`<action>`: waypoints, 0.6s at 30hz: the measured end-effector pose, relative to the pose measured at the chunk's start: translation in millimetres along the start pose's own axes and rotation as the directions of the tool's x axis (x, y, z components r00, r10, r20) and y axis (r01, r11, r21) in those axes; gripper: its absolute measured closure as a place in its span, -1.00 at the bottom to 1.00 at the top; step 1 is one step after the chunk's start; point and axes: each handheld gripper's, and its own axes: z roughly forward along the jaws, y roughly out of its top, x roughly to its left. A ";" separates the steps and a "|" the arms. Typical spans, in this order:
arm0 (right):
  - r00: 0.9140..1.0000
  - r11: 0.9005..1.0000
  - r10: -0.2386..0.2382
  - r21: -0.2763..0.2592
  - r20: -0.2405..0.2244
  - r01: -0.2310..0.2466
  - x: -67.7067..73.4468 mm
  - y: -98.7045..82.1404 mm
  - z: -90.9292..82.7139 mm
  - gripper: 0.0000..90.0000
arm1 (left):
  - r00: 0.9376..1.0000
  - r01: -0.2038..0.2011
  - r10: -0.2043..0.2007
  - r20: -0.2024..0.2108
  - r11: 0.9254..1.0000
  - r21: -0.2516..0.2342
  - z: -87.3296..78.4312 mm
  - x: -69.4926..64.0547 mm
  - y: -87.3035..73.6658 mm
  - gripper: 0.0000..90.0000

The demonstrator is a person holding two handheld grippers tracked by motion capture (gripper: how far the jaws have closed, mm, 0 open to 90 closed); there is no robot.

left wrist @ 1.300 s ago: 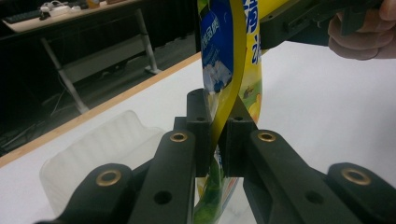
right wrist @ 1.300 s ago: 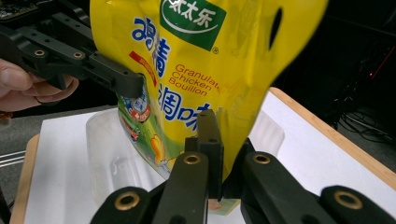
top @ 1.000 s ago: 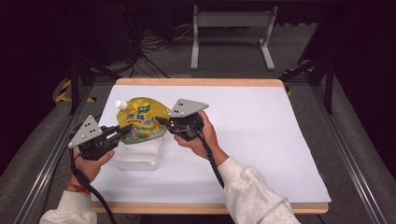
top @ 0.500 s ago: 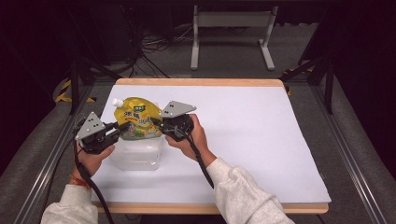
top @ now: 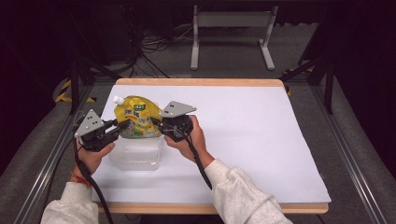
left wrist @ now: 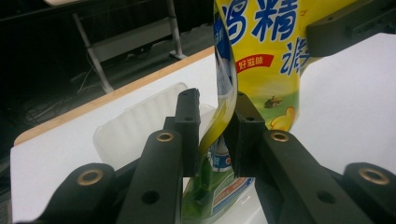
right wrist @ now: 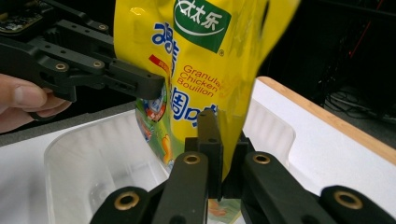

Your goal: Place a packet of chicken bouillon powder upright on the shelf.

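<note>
Now the yellow pouch [top: 137, 122] is being pinched by the right gripper [top: 155, 123] above the clear tub [top: 136, 157], while the left gripper [top: 122, 125] has just been opening, its jaws slightly apart around the pouch's left edge.

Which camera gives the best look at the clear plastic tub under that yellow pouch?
The right gripper view: the clear plastic tub shows its open rim, walls and inside, below the chicken bouillon pouch. The high view gives its place on the table but faintly. The left gripper view catches one ribbed corner behind the jaws.
</note>
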 end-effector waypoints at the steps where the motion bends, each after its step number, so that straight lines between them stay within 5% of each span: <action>1: 1.000 1.000 0.001 -0.004 -0.002 -0.001 0.3 -0.8 -0.3 1.00 | 1.000 0.008 -0.008 -0.001 1.000 -0.006 0.6 0.2 -0.1 0.67; 10: 1.000 1.000 -0.015 0.009 -0.001 0.015 10.4 -0.6 1.7 1.00 | 1.000 0.003 -0.003 -0.004 1.000 0.022 -3.6 0.8 -8.3 0.67; 18: 1.000 0.999 0.002 0.045 -0.016 -0.002 19.4 5.6 7.7 0.99 | 0.998 0.049 -0.051 0.034 0.997 0.059 -10.5 6.3 -18.6 0.69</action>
